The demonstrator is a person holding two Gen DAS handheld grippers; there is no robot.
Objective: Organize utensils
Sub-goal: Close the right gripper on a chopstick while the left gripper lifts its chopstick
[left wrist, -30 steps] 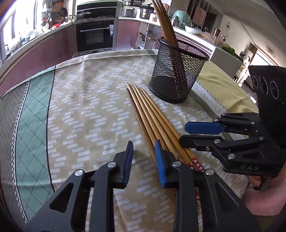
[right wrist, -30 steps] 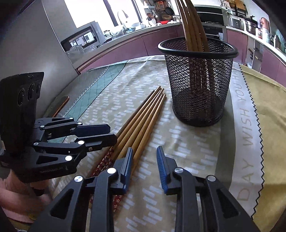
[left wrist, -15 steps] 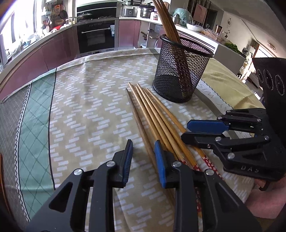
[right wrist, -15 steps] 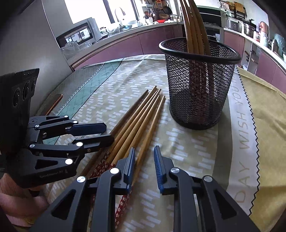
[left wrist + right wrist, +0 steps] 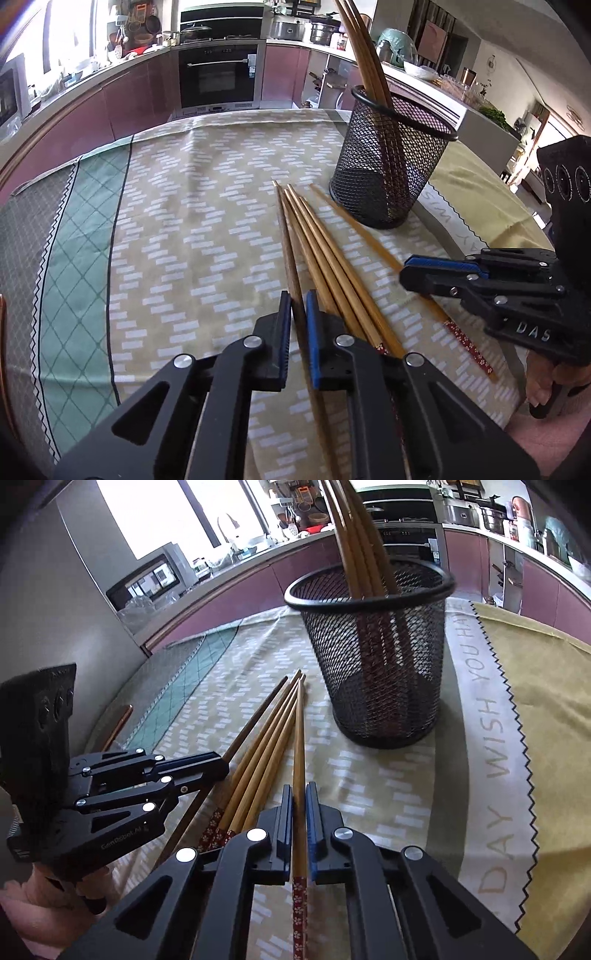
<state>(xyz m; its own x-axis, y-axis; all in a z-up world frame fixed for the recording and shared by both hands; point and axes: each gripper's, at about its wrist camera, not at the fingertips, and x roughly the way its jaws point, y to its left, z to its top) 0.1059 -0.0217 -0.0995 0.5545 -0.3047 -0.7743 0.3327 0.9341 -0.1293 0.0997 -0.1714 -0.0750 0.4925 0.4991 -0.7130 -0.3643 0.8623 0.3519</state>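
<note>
Pickup step: left hand-held gripper clamps the dark brown wooden chopstick, right hand-held gripper the light bamboo chopstick; next, lift both into the black mesh holder.

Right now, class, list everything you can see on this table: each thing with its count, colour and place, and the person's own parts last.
Mesh holder: one, black, upright on the tablecloth.
Chopsticks in holder: several, brown, leaning on its rim.
Dark chopstick: one, dark brown, outermost on the cloth, clamped.
Light chopstick: one, tan, nearest the holder, clamped.
Loose chopsticks: three, tan, lying between those.
Tablecloth: one, beige, green and yellow.
Left gripper: black, blue pads, shut.
Right gripper: same, shut.
</note>
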